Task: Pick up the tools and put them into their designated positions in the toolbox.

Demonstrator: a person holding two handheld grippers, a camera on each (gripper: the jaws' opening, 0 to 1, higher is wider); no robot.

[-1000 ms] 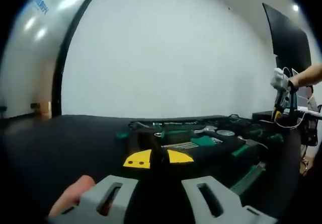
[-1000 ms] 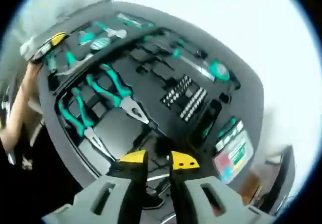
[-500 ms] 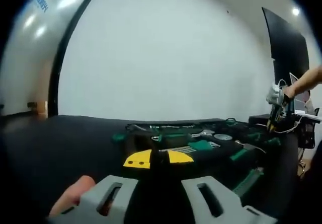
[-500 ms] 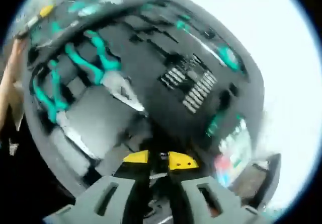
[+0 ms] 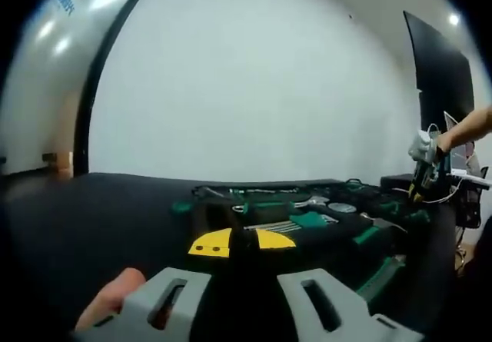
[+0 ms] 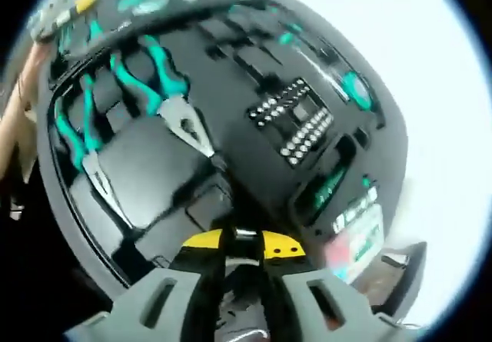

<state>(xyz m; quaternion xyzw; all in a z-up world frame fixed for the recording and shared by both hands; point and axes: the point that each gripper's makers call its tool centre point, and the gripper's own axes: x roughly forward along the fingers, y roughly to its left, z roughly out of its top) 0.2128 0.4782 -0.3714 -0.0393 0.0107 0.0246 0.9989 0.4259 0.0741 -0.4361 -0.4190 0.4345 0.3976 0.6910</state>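
Observation:
The open black toolbox point(image 6: 146, 165) lies below my right gripper point(image 6: 243, 244). Teal-handled pliers point(image 6: 157, 81) and a second pair of pliers point(image 6: 84, 150) rest in its foam slots, with a block of silver bits point(image 6: 300, 123) to the right. The right jaws are almost together, and a thin silver tool point(image 6: 244, 236) shows between the yellow tips. In the left gripper view the toolbox point(image 5: 307, 219) lies flat on a black table point(image 5: 92, 211). My left gripper point(image 5: 241, 242) hovers low in front of it, its yellow tips closed with nothing visible between them. The right gripper point(image 5: 423, 161) hangs over the box's far right end.
A white wall point(image 5: 246, 88) stands behind the table. A dark monitor point(image 5: 438, 65) and cables are at the far right. A person's finger point(image 5: 115, 296) shows beside the left jaw, and a forearm point(image 6: 23, 119) lies along the left of the right gripper view.
The right gripper's view has shifted and come lower over the toolbox foam; the silver tool stays between its tips. The left gripper has barely moved.

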